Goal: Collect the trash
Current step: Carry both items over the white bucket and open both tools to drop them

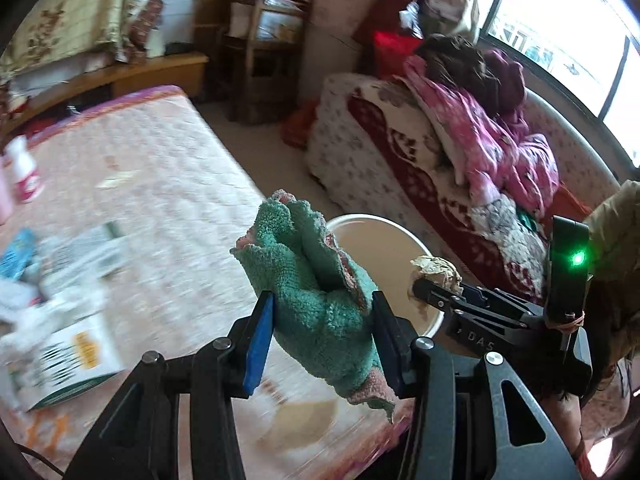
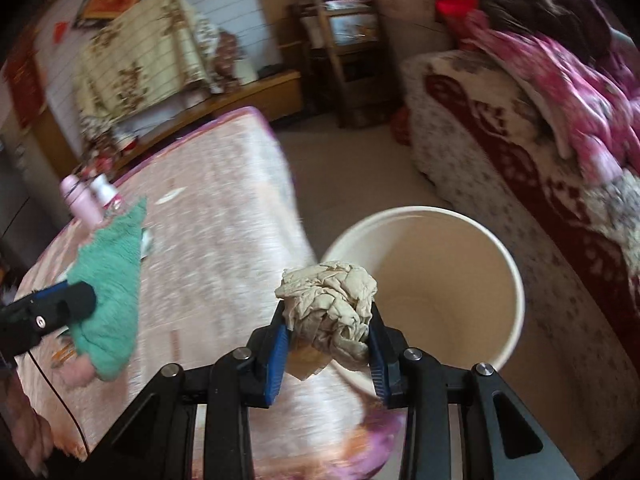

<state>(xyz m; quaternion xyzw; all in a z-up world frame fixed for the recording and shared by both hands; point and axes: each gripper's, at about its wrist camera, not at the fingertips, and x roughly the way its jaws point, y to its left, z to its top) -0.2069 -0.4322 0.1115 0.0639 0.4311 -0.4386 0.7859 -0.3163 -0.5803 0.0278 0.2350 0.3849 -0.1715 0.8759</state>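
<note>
My left gripper [image 1: 324, 336] is shut on a green towel with pink edging [image 1: 316, 280], held above the pink mattress [image 1: 168, 184]. My right gripper [image 2: 328, 344] is shut on a crumpled beige paper ball [image 2: 328, 300], held at the near rim of a cream bin [image 2: 500, 264] that stands on the floor beside the mattress. In the left wrist view the right gripper [image 1: 436, 284] with the paper ball [image 1: 436, 268] sits over the bin [image 1: 380, 232]. In the right wrist view the left gripper [image 2: 68, 304] and towel [image 2: 108, 276] show at the left.
Boxes and papers [image 1: 60, 320] and bottles [image 1: 26, 172] lie on the mattress's left side. A sofa with pink bedding [image 1: 480, 148] stands right of the bin. A wooden shelf [image 1: 264, 52] and low cabinet [image 1: 160, 72] stand at the back wall.
</note>
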